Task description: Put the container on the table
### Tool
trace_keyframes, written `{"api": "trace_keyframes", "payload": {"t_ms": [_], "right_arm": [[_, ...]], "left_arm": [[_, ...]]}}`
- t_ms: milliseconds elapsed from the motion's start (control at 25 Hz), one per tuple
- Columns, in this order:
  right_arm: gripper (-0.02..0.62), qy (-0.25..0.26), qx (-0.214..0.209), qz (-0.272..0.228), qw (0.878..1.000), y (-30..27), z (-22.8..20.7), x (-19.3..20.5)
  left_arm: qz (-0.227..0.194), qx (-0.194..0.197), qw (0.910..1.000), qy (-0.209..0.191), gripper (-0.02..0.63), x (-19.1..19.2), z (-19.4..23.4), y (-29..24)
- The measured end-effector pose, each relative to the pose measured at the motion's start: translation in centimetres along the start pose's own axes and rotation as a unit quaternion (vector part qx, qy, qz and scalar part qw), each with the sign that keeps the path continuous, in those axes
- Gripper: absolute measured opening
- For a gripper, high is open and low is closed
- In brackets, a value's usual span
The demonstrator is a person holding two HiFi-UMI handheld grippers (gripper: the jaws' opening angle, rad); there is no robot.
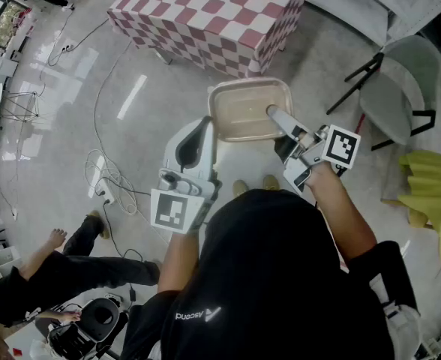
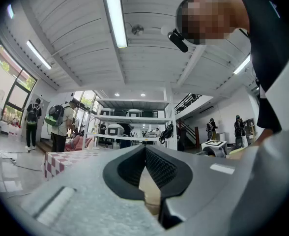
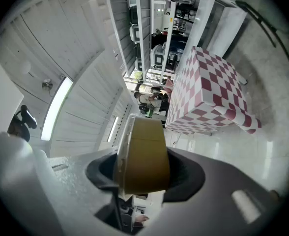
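Right gripper point(image 1: 275, 115) clamped on the right wall of the tan container point(image 1: 244, 105); left gripper point(image 1: 208, 128) pinching its left rim. Container held in the air above the floor point(image 1: 149, 100), just short of the checkered table point(image 1: 205, 13).

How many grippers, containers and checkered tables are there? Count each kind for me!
Grippers: 2, the left gripper and the right gripper
Containers: 1, the tan container held up between both grippers
Checkered tables: 1, the checkered table
Total: 4
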State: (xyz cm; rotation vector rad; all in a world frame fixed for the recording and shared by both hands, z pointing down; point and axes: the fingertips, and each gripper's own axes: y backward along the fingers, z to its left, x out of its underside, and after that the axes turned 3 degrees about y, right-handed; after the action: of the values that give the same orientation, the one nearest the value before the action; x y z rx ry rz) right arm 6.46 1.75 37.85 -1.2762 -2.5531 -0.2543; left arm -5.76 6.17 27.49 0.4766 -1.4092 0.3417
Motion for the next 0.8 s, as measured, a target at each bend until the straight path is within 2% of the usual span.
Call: {"api": "trace_keyframes", "payload": {"t_ms": [360,640,800], "right_arm": [[0.206,-0.011,0.009,-0.017,1.0,-1.6,-0.2,0.2],[0.206,-0.016,0.024,-0.043,0.999,-4.7,-1.3,-0.1],[0.206,-0.014,0.034,-0.064,0.997,-6.4,-2.1,-1.7]], "left_arm": [[-0.004,0.0,1.0,0.004,0.009,-0.3,2.2,0.8],[-0.004,0.007,0.9999,0.012,0.009,0.4,6.5,1.6],[-0.004,0.014,0.9998,0.015,0.009,0.8,8.7,0.9]]}}
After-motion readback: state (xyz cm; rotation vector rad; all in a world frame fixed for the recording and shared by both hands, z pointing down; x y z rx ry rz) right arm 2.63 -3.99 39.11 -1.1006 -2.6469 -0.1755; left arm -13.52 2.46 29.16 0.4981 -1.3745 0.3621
